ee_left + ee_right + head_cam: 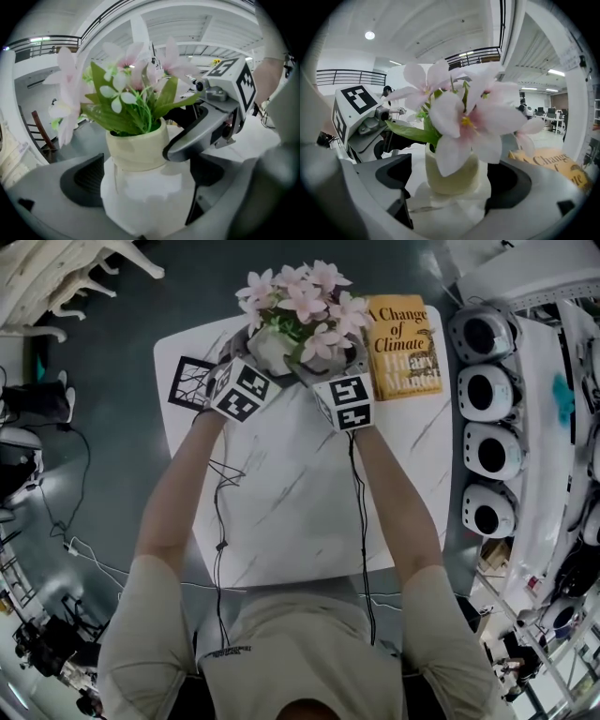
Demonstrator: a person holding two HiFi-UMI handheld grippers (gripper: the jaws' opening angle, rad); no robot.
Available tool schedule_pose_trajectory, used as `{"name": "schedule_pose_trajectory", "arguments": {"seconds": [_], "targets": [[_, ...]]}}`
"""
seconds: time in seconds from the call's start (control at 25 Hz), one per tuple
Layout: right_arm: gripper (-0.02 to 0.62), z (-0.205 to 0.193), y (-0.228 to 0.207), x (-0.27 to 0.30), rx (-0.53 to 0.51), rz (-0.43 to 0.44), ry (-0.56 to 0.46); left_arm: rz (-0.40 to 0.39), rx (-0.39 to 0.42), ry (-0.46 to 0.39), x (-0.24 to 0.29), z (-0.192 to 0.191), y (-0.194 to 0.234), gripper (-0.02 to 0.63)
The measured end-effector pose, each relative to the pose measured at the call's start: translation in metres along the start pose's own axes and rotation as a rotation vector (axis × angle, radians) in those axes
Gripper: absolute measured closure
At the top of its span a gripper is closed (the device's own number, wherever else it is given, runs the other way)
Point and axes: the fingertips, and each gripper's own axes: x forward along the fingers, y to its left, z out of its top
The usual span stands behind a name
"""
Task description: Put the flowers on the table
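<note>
Open hall, dark grey floor, white marble-pattern surface (281, 512) directly below the person. On its far edge: a book (403, 345) to the right, a black-and-white marker card (190, 382) to the left, and between them the flowers (305, 301) in their pot (272, 351).

Pot sits over the far middle of the surface, just beside the book. Whether its base is set down or held slightly clear cannot be told from any view.

Left tool (145, 178): pressed in on the pot's wide white body, both dark pads against its sides. Right tool (452, 180): spread, straddling the narrower cream neck from the opposite side. A sliver of gap shows at each pad in its own view, though the left gripper view shows one of its curved fingers up against the neck.

Handling, as judged:
- Pot looks glazed ceramic, so stiff, smooth, likely slippery and breakable if it tips onto the marble.
- Blooms and leaves are light and soft, probably artificial. They carry no load and should not be pinched.
- Weight sits low in the white body. The bouquet is tall and wide, so somewhat top-heavy.
- Best hold is low on the body, or under the shoulder where the neck narrows and gives a ledge.
- Keep it upright and release only once the base is flat.
</note>
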Motion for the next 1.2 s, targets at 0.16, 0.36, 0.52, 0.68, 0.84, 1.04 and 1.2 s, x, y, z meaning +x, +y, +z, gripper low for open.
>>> {"name": "schedule_pose_trajectory", "arguments": {"seconds": [0.16, 0.36, 0.52, 0.68, 0.84, 1.04, 1.2], "targets": [[0.101, 0.021, -0.007, -0.013, 0.012, -0.043, -0.042, 0.027, -0.044, -0.037, -0.014, 0.01, 0.009, 0.035], [0.101, 0.037, -0.016, -0.044, 0.048, -0.093, -0.051, 0.03, -0.044, -0.108, -0.043, 0.031, 0.001, 0.035], [0.101, 0.054, -0.011, -0.071, 0.053, -0.117, -0.073, 0.03, -0.053, -0.133, -0.068, 0.041, -0.019, 0.036], [0.101, 0.075, 0.0, -0.095, 0.045, -0.127, -0.103, 0.046, -0.062, -0.174, -0.096, 0.056, -0.039, 0.038], [0.101, 0.102, 0.012, -0.125, 0.056, -0.131, -0.159, 0.062, -0.084, -0.218, -0.128, 0.074, -0.052, 0.055], [0.103, 0.138, 0.028, -0.164, 0.051, -0.136, -0.209, 0.093, -0.087, -0.261, -0.172, 0.098, -0.059, 0.138], [0.132, 0.17, 0.04, -0.194, 0.025, -0.134, -0.246, 0.107, -0.17, -0.328, -0.206, 0.117, -0.06, 0.274]]}}
